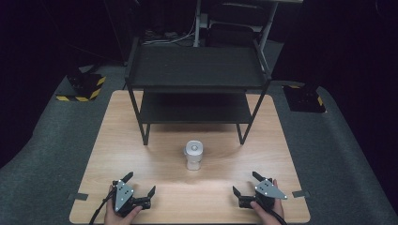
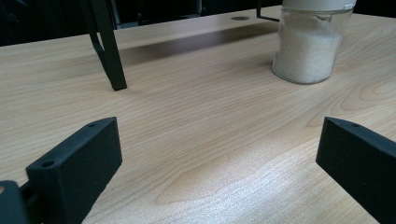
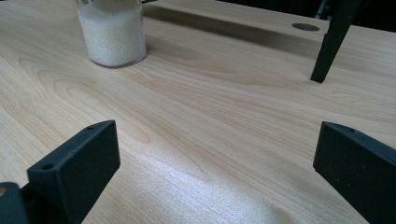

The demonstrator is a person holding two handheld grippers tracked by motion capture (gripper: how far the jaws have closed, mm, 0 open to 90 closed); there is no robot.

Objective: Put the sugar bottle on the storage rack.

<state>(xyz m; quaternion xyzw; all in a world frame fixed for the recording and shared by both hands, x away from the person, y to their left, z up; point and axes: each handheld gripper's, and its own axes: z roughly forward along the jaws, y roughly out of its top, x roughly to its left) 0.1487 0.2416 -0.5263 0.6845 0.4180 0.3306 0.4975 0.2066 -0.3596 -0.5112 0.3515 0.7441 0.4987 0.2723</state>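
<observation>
Both grippers rested at the table's [image 1: 141,140] near edge — left gripper [image 1: 140,184] and right gripper [image 1: 244,183] gaped wide, holding nothing. Between them, farther off, stood the jar [image 1: 193,154] — upright before the shelf [image 1: 197,70].

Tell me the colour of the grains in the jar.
White, fine grains in the clear jar, clearest in the left gripper view.

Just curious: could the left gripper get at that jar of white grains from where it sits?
Probably yes: the left gripper is open, and bare table lies between it and the jar.
</observation>
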